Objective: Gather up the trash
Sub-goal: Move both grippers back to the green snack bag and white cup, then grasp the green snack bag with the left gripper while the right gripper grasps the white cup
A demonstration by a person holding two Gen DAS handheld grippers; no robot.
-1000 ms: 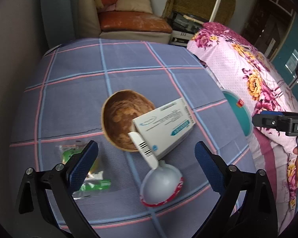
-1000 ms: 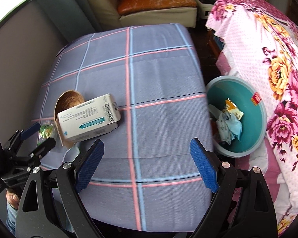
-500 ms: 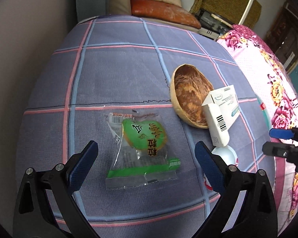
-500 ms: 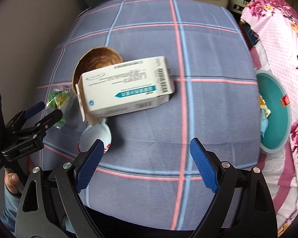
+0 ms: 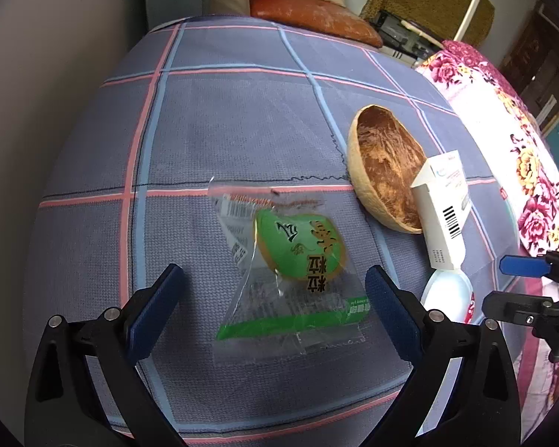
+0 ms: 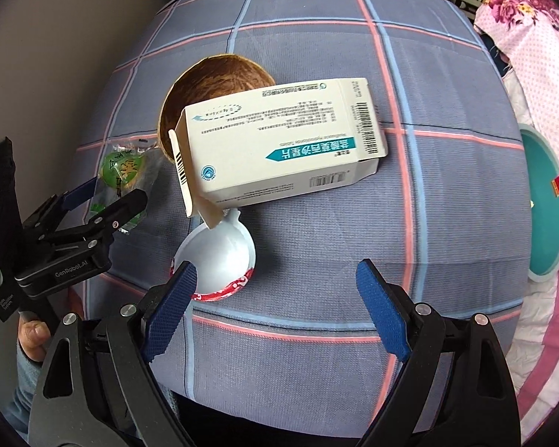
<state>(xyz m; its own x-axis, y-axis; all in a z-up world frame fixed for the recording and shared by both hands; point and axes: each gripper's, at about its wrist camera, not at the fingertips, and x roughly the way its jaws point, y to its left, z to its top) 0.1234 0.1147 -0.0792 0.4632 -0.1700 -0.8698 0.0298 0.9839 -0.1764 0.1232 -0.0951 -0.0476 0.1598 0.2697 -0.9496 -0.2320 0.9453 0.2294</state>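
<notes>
With both tongs wide open and empty, the left gripper [image 5: 272, 305] is lined up over the green snack wrapper [image 5: 290, 260], which is judged next to be closed on, while the right gripper [image 6: 275, 309] is held near the white cup [image 6: 220, 257].

The left tongs [image 5: 272, 300] had two black plastic arms shaped like open triangles, each with a cut-out hole. The fingers [image 5: 152, 311] carried dark blue ribbed pads on their inner faces. Round silver screws sat on the black arms just behind the pads. The right tongs [image 6: 274, 311] were built the same way, with brighter blue pads and silver screws. On the side of the left tongs body [image 6: 61, 266] there was small white lettering, and it read "GenRoboLAI". Under this body a hand [image 6: 33, 337] with bare skin was visible, and a grey-blue sleeve below it.
</notes>
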